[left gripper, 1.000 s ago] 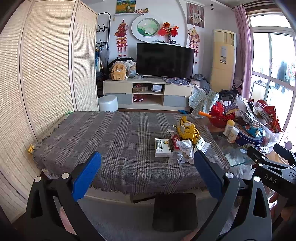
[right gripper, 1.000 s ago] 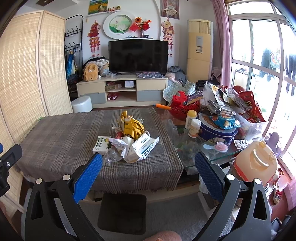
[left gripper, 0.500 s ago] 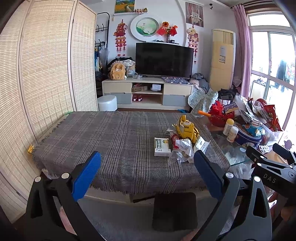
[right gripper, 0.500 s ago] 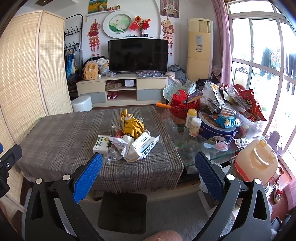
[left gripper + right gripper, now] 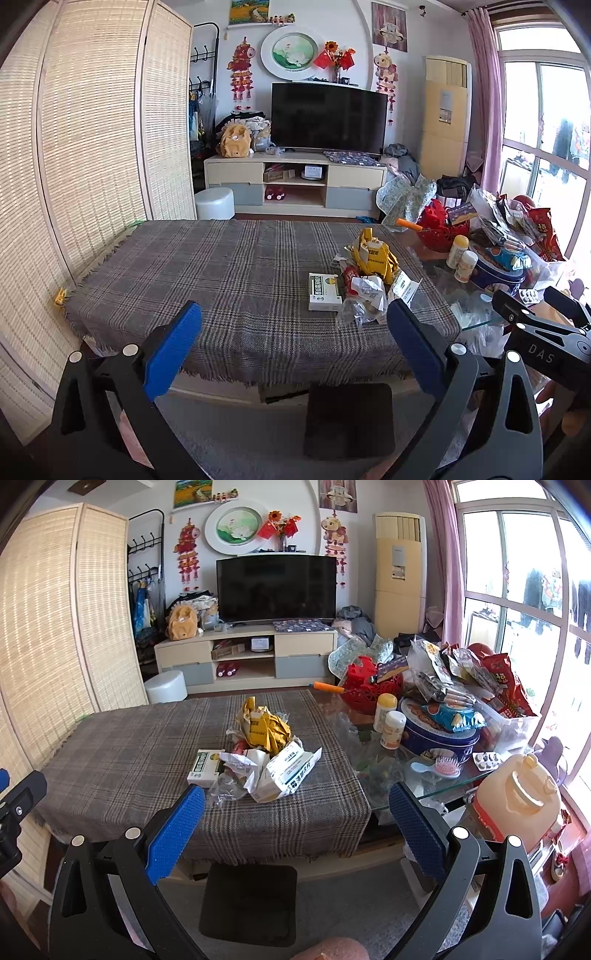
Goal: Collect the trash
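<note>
Plaid cloth covers the tabletop (image 5: 229, 266) in a living room, with a dark television (image 5: 328, 114) on a low cabinet at 12 o'clock. Trash sits in one heap (image 5: 258, 760) on the cloth toward its 3 o'clock edge: a crumpled yellow wrapper (image 5: 264, 729), a small green-and-white box (image 5: 203, 768), crumpled white paper (image 5: 243, 762) and an opened white carton (image 5: 286, 773), all touching. Both tools hang short of the tabletop's near edge, well apart from the heap. The left tool (image 5: 293, 341) has its blue pads spread wide, gripping nothing. The right tool (image 5: 295, 823) is likewise spread wide and empty. A dark mat (image 5: 249, 904) lies on the floor at 6 o'clock.
</note>
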The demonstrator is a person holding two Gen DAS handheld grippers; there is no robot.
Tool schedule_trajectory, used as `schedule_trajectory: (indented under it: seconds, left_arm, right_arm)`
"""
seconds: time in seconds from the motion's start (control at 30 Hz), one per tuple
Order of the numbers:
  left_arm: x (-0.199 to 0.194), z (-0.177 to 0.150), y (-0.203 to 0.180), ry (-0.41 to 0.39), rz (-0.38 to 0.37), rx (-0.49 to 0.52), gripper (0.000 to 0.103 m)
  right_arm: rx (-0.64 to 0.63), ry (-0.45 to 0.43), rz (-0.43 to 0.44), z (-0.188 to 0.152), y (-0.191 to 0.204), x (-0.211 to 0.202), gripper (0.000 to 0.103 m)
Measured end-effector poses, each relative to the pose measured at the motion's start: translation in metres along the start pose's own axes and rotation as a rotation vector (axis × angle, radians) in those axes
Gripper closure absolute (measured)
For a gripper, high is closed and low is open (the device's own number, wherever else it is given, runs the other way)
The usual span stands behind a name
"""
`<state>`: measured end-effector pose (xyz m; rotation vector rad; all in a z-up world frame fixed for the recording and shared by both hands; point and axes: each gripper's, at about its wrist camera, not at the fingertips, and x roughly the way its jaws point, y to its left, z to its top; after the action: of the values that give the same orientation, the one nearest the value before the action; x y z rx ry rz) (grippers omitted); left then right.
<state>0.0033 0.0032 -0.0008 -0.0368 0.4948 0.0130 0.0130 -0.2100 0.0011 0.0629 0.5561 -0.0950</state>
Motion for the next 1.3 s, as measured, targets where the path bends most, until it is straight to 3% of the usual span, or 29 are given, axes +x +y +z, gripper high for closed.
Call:
schedule_trajectory:
  seconds: [0.37,0.53,0.83,0.97,1.3]
  left_arm:
    - [0.037,-0.010,0.002,0.074,0.012,0.026,0.008]
    - [0.063,-0.017,0.001,0.126,0.004,0.044,0.008]
    - [0.113,-0.021,0.007,0.193,-0.045,0.009,0.008]
    - [0.137,-0.025,0.001,0.227,-0.064,0.048,0.008]
    - [0.196,-0.033,-0.028,0.359,-0.141,0.138,0.008]
  right_arm:
    - [0.003,0.063,0.003,-0.008,-0.003,0.033,0.003]
    - [0.038,0.119,0.050,-0.013,-0.005,0.058,0.003]
    - [0.072,0.192,0.025,-0.015,-0.014,0.111,0.003]
    - [0.050,0.227,0.020,-0.013,-0.015,0.139,0.003]
    - [0.092,0.336,0.131,0.002,-0.018,0.203,0.003]
